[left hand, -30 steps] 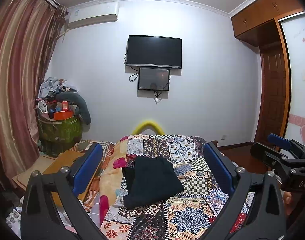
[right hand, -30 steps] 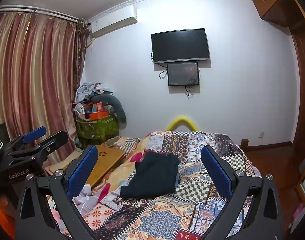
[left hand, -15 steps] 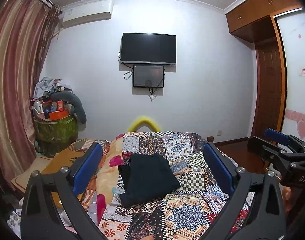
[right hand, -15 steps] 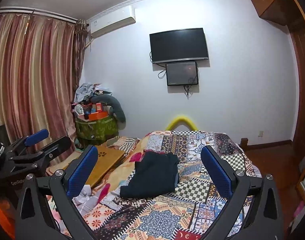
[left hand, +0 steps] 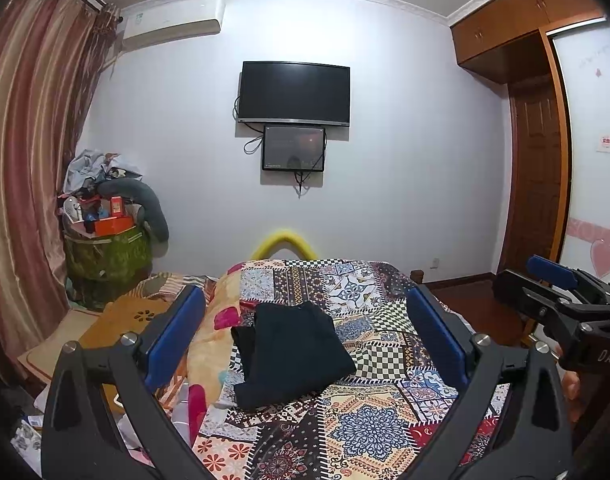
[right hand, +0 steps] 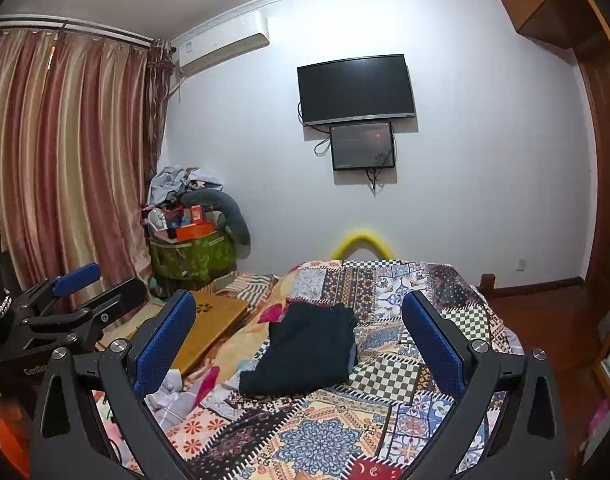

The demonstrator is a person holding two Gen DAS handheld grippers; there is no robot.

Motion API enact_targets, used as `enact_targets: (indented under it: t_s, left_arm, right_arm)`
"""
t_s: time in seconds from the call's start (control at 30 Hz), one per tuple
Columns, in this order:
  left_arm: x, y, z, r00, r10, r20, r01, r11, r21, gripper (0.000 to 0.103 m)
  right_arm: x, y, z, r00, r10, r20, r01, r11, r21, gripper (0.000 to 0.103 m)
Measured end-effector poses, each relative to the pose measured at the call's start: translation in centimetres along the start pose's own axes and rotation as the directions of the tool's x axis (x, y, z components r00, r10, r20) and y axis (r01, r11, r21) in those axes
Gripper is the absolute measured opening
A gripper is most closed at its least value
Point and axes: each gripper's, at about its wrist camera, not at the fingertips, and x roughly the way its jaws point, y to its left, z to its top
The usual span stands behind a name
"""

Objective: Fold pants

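1. Dark navy pants (left hand: 289, 354) lie in a compact, roughly rectangular bundle on the patchwork quilt (left hand: 369, 424) of the bed, left of its centre line, beside an orange floral duvet (left hand: 209, 344).
2. Left hand-held gripper (left hand: 305, 340): blue pads spread wide, nothing between them, held up and well back from the pants.
3. Right hand-held gripper (right hand: 301, 338): same — fingers apart, empty, well short of the cloth. Each tool shows at the edge of the other's view.
4. Step, as I read it: the pants look already folded, so this is either end of task or a check before a final tidy. The left edge looks slightly loose.
5. Next move, if any: bring both down to the near edge, pinch the loose layers, square them up — the soft quilt may bunch under the grip.
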Motion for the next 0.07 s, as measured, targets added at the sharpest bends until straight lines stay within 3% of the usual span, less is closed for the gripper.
enact_targets:
  t_s: [0.07]
  left_arm:
    - [0.01,0.11,-0.09,1.000,0.002,-0.001,-0.002,1.000,0.000,0.102]
  right_arm:
    - [-0.06,0.08,-0.01,1.000,0.001,-0.001,-0.001,1.000,0.002,0.102]
